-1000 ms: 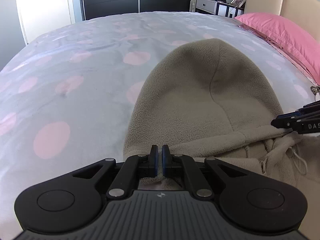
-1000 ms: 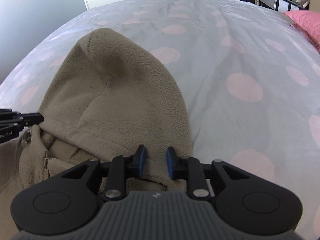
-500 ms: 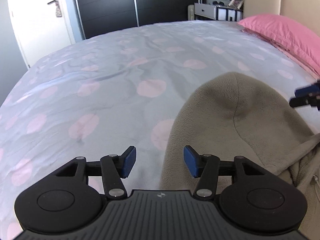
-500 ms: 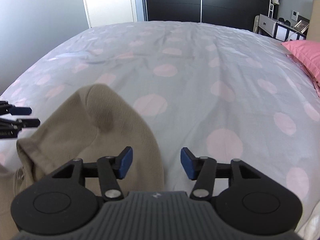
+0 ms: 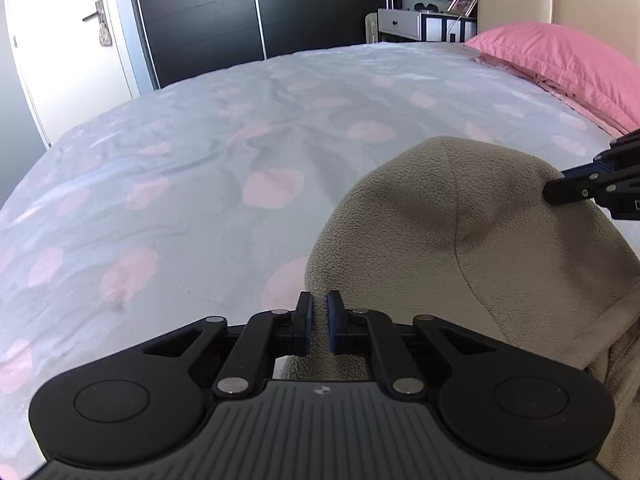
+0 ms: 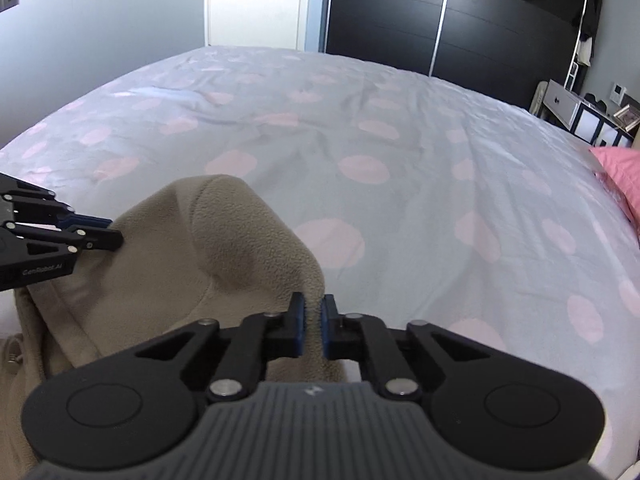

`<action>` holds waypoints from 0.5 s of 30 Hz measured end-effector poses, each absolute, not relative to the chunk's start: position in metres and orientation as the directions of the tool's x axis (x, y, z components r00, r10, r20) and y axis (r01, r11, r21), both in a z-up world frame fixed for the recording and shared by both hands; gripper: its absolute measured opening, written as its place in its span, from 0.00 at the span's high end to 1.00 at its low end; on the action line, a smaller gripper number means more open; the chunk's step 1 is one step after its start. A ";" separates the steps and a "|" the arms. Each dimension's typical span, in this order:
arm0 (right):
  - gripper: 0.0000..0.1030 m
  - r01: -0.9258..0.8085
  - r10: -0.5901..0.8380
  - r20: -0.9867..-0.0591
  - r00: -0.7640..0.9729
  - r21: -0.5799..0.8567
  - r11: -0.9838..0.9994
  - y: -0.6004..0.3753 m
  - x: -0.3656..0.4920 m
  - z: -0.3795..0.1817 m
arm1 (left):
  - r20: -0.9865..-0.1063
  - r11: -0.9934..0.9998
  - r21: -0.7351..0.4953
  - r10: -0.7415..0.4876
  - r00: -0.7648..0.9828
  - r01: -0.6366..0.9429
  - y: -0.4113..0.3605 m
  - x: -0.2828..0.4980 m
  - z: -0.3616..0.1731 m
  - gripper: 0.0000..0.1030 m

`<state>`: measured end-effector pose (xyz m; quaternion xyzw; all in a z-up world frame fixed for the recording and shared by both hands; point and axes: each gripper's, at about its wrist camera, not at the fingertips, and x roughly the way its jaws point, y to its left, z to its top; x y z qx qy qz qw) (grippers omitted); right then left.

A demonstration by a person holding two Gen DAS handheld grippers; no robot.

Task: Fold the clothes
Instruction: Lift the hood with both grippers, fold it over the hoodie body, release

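The hoodie is a plain beige fleece, lying on a bedspread of pale grey with soft pink dots. The pillow is solid pink — the wardrobe doors black, the door white.

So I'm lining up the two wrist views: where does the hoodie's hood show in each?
Left wrist view: the hood fills the lower right, its edge pinched in the left gripper.
Right wrist view: lower left, its edge in the right gripper.
Shared landmark: the black wardrobe beyond the bed.
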<state>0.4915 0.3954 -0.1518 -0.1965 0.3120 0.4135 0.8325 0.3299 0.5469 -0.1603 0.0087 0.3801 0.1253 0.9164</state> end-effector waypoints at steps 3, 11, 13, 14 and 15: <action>0.92 -0.825 0.592 -0.656 0.468 -0.083 0.559 0.385 0.480 -0.135 | -0.655 0.970 0.128 0.241 0.716 -0.209 0.540 0.314 -0.142 0.96; 0.92 -0.858 0.646 -0.612 0.457 -0.112 0.502 0.335 0.431 -0.090 | -0.587 0.987 0.124 0.159 0.793 -0.106 0.505 0.240 -0.087 0.96; 0.92 -0.864 0.652 -0.616 0.442 -0.097 0.495 0.320 0.418 -0.084 | -0.586 0.989 0.126 0.136 0.799 -0.076 0.493 0.222 -0.081 0.96; 0.92 -0.866 0.655 -0.614 0.440 -0.098 0.490 0.311 0.410 -0.082 | -0.589 0.991 0.117 0.121 0.799 -0.064 0.488 0.213 -0.079 0.96; 0.92 -0.873 0.662 -0.616 0.428 -0.092 0.479 0.303 0.402 -0.081 | -0.592 0.992 0.110 0.110 0.798 -0.056 0.484 0.205 -0.079 0.96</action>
